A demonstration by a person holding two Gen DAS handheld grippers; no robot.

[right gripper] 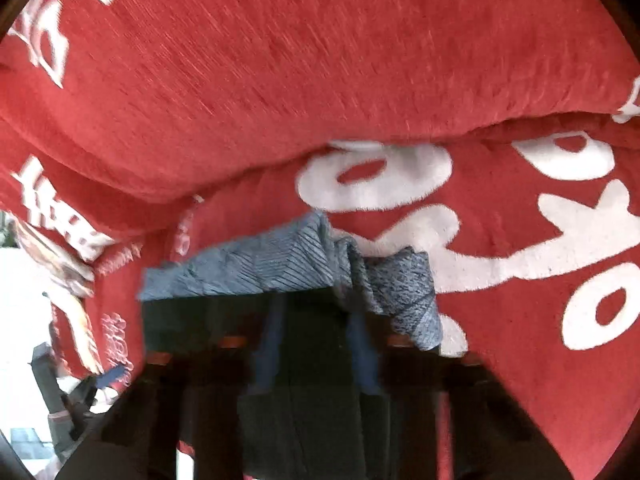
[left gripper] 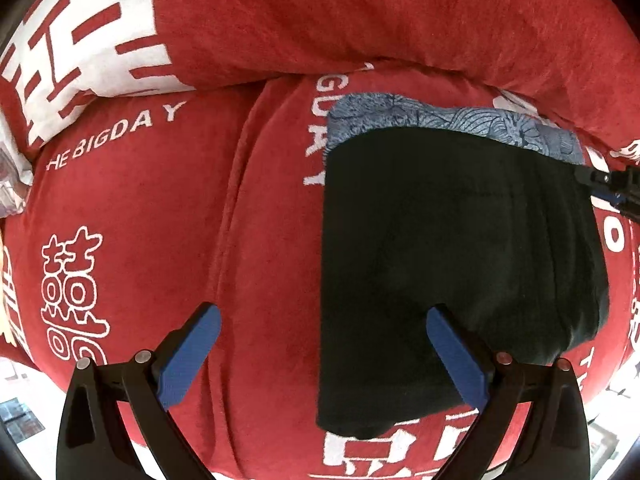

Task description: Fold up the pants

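The black pants lie folded into a rectangle on the red bedcover, on top of a blue-grey patterned cloth that sticks out at their far edge. My left gripper hangs open above the pants' near left edge, with one blue pad over the cover and the other over the pants. My right gripper shows blurred in the right wrist view. Its fingers stand close together over the black pants, near the blue-grey cloth. Whether they pinch the fabric I cannot tell. The right gripper sits at the pants' far right corner.
A thick red quilt or pillow with white lettering lies along the far side, just behind the blue-grey cloth. The bed's edge and a pale floor show at the left and at the lower corners.
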